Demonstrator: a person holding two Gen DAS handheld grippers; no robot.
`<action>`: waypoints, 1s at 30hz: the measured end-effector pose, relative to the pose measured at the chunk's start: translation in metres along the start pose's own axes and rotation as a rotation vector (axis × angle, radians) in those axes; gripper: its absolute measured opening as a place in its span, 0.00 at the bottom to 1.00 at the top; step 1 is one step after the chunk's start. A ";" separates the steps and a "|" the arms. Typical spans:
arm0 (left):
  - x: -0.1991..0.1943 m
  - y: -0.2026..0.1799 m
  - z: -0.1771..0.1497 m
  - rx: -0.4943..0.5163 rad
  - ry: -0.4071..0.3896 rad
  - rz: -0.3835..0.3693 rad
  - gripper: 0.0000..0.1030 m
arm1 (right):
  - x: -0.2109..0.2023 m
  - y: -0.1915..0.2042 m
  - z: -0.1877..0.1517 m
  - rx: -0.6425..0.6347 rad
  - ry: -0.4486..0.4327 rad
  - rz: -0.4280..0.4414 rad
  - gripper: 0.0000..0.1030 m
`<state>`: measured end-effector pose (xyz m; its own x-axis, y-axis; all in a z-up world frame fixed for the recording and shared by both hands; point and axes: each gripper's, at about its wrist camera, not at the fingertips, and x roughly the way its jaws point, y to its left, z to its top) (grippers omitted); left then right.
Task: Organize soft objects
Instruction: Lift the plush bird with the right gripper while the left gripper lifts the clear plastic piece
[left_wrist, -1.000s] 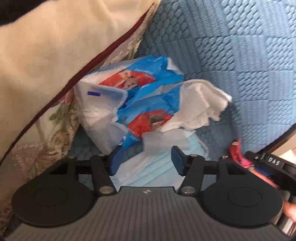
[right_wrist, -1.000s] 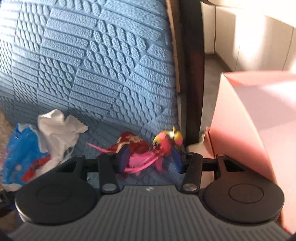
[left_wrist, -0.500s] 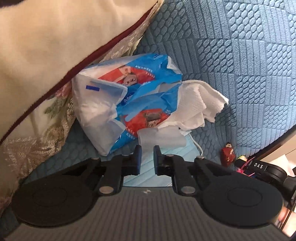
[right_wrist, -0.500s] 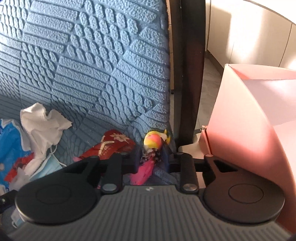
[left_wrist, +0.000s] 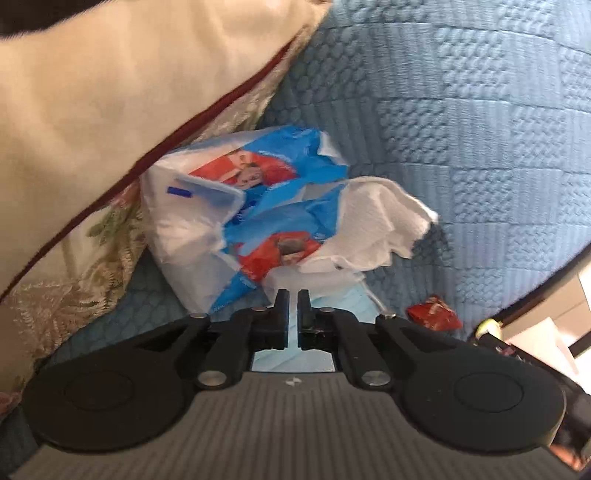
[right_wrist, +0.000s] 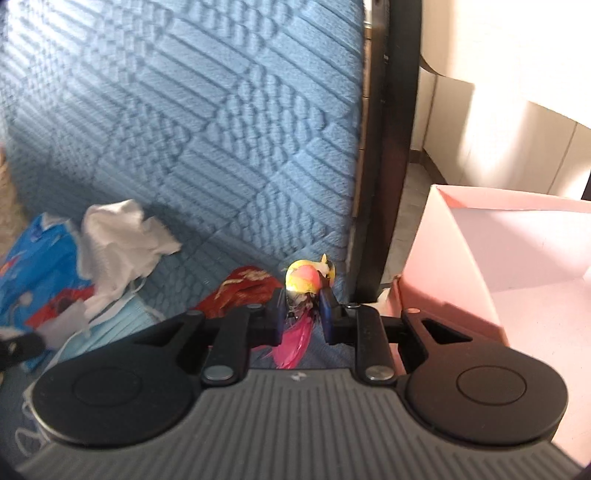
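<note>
The left gripper has squeezed shut on the blue face mask lying on the blue couch, while the right gripper, gripping the feathery toy bird, has lifted it toward the pink box.

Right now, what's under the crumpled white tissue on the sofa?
The crumpled white tissue lies on a light blue face mask and overlaps the blue-and-red plastic package. The mask's ear loop shows at its edge. Whatever lies further under the tissue is covered.
</note>
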<state>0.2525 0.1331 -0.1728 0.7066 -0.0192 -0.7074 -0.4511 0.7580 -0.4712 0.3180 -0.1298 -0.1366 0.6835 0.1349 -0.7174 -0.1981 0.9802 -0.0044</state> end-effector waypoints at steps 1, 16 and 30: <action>0.003 0.002 0.001 -0.006 0.011 0.012 0.04 | -0.004 0.002 -0.002 -0.009 -0.003 0.008 0.22; 0.010 0.004 0.000 -0.020 -0.013 0.011 0.41 | -0.031 0.033 -0.019 -0.138 -0.039 0.085 0.22; 0.031 -0.005 0.004 0.029 -0.032 0.028 0.21 | -0.027 0.038 -0.028 -0.208 -0.004 0.069 0.22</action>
<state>0.2788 0.1315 -0.1899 0.7111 0.0227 -0.7028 -0.4555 0.7763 -0.4358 0.2722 -0.1003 -0.1365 0.6660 0.2019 -0.7181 -0.3851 0.9175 -0.0993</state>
